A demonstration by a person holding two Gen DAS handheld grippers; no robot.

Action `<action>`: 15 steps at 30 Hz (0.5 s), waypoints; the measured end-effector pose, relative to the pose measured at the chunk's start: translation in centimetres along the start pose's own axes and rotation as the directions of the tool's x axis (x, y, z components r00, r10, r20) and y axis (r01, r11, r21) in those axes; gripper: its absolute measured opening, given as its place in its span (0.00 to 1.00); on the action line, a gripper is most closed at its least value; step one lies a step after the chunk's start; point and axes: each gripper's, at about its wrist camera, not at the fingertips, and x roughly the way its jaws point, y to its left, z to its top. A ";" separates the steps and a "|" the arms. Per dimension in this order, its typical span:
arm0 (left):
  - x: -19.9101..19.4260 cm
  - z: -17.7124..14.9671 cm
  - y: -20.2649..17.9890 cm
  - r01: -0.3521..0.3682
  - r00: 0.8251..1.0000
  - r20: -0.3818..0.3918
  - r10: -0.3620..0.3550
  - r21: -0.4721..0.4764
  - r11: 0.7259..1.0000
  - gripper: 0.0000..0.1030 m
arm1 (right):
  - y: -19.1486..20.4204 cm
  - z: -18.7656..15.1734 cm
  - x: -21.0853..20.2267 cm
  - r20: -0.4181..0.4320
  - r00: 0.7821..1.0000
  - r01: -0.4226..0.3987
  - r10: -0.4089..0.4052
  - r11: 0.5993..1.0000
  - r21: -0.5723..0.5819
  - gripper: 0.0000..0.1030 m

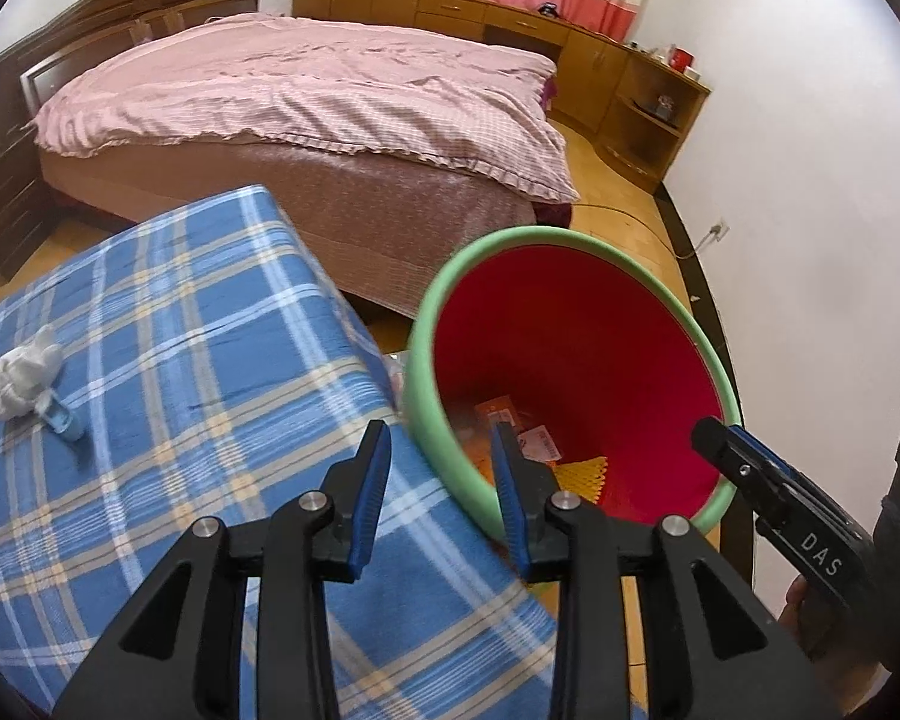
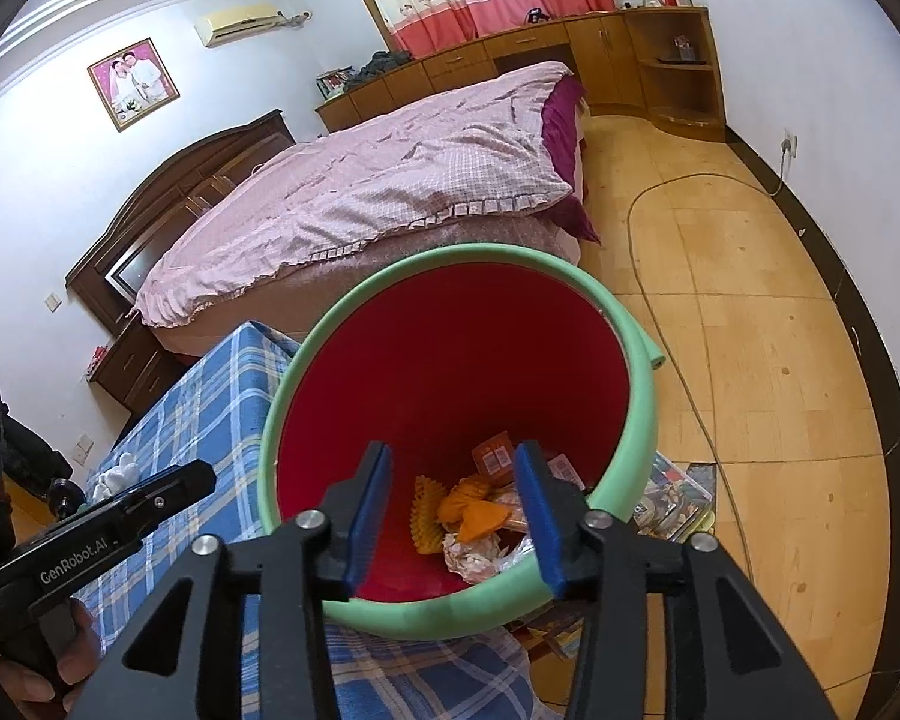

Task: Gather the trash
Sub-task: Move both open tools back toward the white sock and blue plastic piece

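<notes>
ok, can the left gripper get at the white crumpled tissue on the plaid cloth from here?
Probably yes: left gripper is open and empty, and the plaid cloth between it and the tissue is bare.

The left gripper's own finger (image 1: 513,498) covers part of the trash in the red bin (image 1: 576,348), so the orange box (image 1: 498,411) only half shows. The little blue thing (image 1: 63,420) beside the crumpled tissue (image 1: 21,375) is too small and blurry to ID. In the right wrist view, the bin's rim blocks most of the printed packets (image 2: 672,495) on the floor.
</notes>
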 end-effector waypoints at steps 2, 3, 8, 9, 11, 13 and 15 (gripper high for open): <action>-0.5 -0.2 0.7 -0.014 1.000 0.006 0.015 -0.018 1.000 0.34 | 0.3 0.0 -0.1 -0.001 1.000 -0.001 0.001 1.000 -0.004 0.53; -0.7 -0.3 1.0 -0.019 1.000 0.009 0.019 -0.027 0.999 0.34 | 0.6 0.0 -0.1 -0.003 1.000 0.001 -0.002 1.000 -0.009 0.56; -1.7 -0.8 2.8 -0.052 0.998 0.019 0.053 -0.070 0.996 0.37 | 1.8 -0.2 -0.3 -0.008 1.000 0.021 -0.021 0.999 -0.039 0.65; -1.8 -0.9 3.1 -0.056 0.998 0.018 0.058 -0.077 0.995 0.37 | 2.0 -0.3 -0.4 -0.009 1.000 0.026 -0.026 0.999 -0.047 0.68; -2.3 -1.2 3.9 -0.067 0.997 0.022 0.069 -0.096 0.993 0.37 | 2.4 -0.4 -0.5 -0.010 0.999 0.032 -0.032 0.998 -0.056 0.71; -2.6 -1.4 4.5 -0.076 0.996 0.026 0.080 -0.108 0.991 0.37 | 2.8 -0.5 -0.7 -0.011 0.999 0.036 -0.037 0.997 -0.066 0.72; -3.2 -1.7 5.2 -0.088 0.995 0.029 0.093 -0.124 0.988 0.38 | 3.3 -0.6 -0.9 -0.010 0.999 0.044 -0.045 0.996 -0.077 0.76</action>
